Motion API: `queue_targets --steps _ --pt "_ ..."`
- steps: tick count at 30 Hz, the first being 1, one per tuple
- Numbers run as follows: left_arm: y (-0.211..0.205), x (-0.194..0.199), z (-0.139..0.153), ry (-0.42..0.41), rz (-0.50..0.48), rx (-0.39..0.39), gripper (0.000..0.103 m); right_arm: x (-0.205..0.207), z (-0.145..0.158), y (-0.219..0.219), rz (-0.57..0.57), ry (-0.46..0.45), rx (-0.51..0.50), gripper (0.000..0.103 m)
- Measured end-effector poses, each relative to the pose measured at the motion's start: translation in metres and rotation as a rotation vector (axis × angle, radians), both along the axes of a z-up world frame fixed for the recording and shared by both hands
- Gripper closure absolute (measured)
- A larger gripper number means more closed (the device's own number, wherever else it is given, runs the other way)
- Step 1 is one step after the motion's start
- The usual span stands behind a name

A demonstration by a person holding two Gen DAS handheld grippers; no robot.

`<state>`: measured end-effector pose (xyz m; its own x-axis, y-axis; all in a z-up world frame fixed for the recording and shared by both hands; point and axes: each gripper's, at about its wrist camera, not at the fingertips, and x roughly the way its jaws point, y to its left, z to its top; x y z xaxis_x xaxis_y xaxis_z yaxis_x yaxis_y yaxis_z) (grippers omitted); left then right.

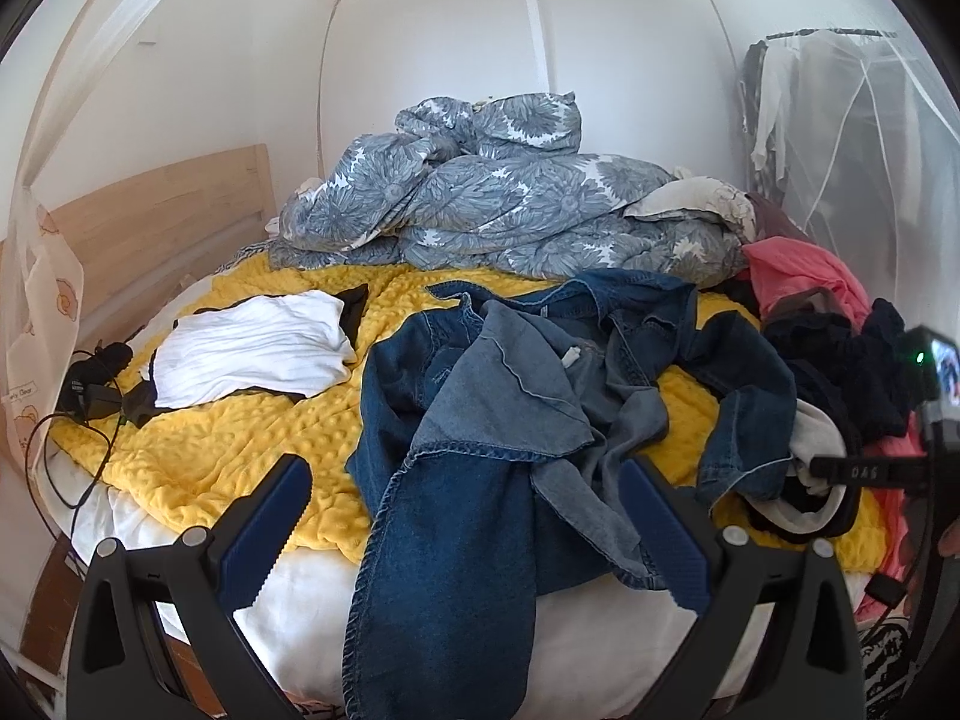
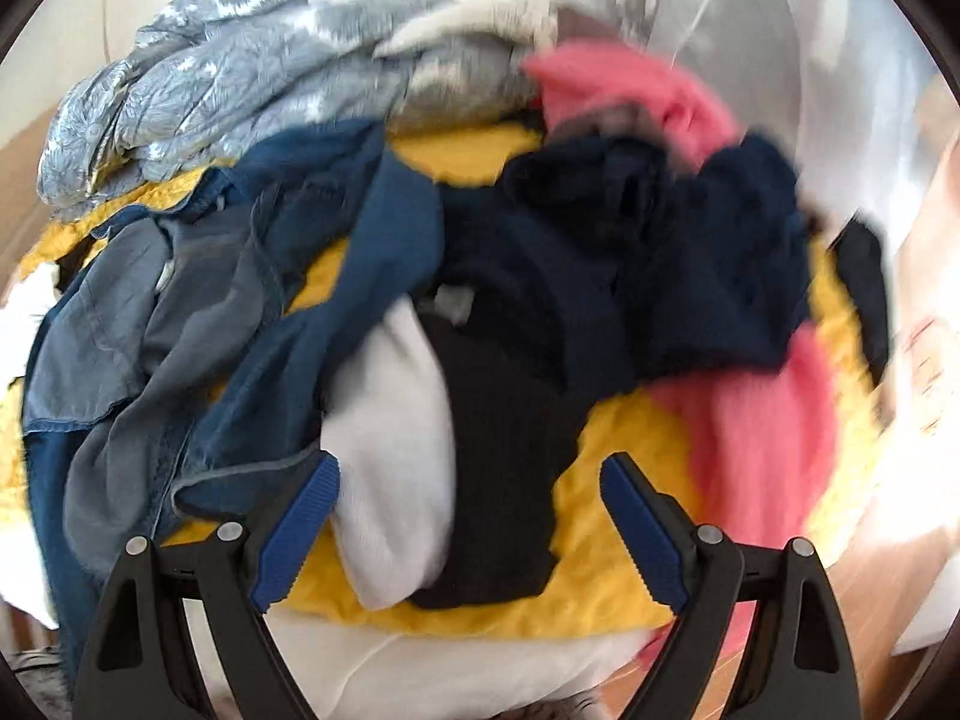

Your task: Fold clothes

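One white garment (image 1: 252,348) lies folded near the bed's (image 1: 198,468) left edge; denim (image 1: 480,420), dark and pink (image 2: 750,420) clothes lie crumpled; both hand-held grippers, left (image 1: 465,516) and right (image 2: 471,516), gape empty.

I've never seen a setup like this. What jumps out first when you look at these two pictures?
A bright yellow blanket covers the bed, with a crumpled denim garment sprawled over its near edge. Behind it a grey flowered duvet is heaped up, a folded white top lies to the left, and pink clothing sits on the right. Both blue-padded grippers, left and right, hover open, holding nothing.
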<state>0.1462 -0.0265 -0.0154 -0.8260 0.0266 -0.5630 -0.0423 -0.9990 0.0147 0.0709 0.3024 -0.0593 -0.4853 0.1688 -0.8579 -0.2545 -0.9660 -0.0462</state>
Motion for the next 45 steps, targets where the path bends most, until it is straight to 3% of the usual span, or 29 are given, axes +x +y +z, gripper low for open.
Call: queue_targets --steps 3,5,8,9,11,15,20,25,28,29,32,34,35,37,40,43,45 --pt "-0.003 -0.002 -0.002 -0.007 0.000 0.012 0.001 -0.007 -0.021 0.003 0.016 -0.071 0.010 0.012" --pt "-0.004 -0.003 -0.002 -0.011 -0.001 0.024 0.001 -0.015 -0.030 0.005 0.006 -0.100 0.094 0.012" --pt "-0.004 -0.004 -0.002 -0.015 -0.004 0.036 0.001 -0.029 -0.041 0.016 0.035 -0.125 -0.010 0.014" --pt "-0.003 -0.004 -0.002 -0.016 -0.004 0.036 0.001 -0.033 -0.044 0.019 0.048 -0.132 -0.047 0.023" --pt "-0.003 -0.005 -0.003 -0.018 -0.002 0.032 0.001 -0.041 -0.047 0.025 0.069 -0.148 -0.066 0.065" --pt "-0.004 -0.007 -0.005 -0.026 0.005 0.018 0.001 -0.055 -0.028 0.047 0.030 -0.084 0.000 0.073" --pt "-0.003 -0.014 -0.008 -0.042 0.015 0.010 0.001 -0.072 0.065 0.094 -0.115 0.109 0.306 0.074" --pt "0.006 -0.024 -0.010 -0.055 0.013 -0.010 0.001 -0.075 0.200 0.170 -0.398 0.355 0.576 0.075" --pt "0.011 -0.030 -0.013 -0.063 0.009 -0.014 0.001 -0.066 0.254 0.195 -0.518 0.482 0.773 0.075" --pt "0.013 -0.031 -0.013 -0.066 0.006 -0.015 0.001 -0.066 0.260 0.202 -0.532 0.485 0.782 0.075" --pt "0.018 -0.034 -0.016 -0.075 -0.008 -0.019 0.001 -0.081 0.244 0.234 -0.530 0.346 0.698 0.072" --pt "0.021 -0.034 -0.016 -0.075 -0.020 -0.023 0.001 -0.093 0.208 0.254 -0.507 0.215 0.577 0.065" --pt "0.022 -0.034 -0.016 -0.073 -0.025 -0.025 0.001 -0.098 0.185 0.263 -0.492 0.138 0.507 0.051" --pt "0.022 -0.034 -0.017 -0.070 -0.031 -0.030 0.001 -0.106 0.131 0.278 -0.445 -0.041 0.361 0.048" --pt "0.019 -0.037 -0.020 -0.078 -0.028 -0.025 0.001 -0.101 0.079 0.268 -0.398 -0.179 0.363 0.048" --pt "0.016 -0.038 -0.022 -0.088 -0.022 -0.008 0.001 -0.088 0.069 0.234 -0.330 -0.143 0.443 0.046" --pt "0.014 -0.039 -0.022 -0.090 -0.020 0.007 0.001 -0.074 0.073 0.206 -0.259 -0.067 0.434 0.037"
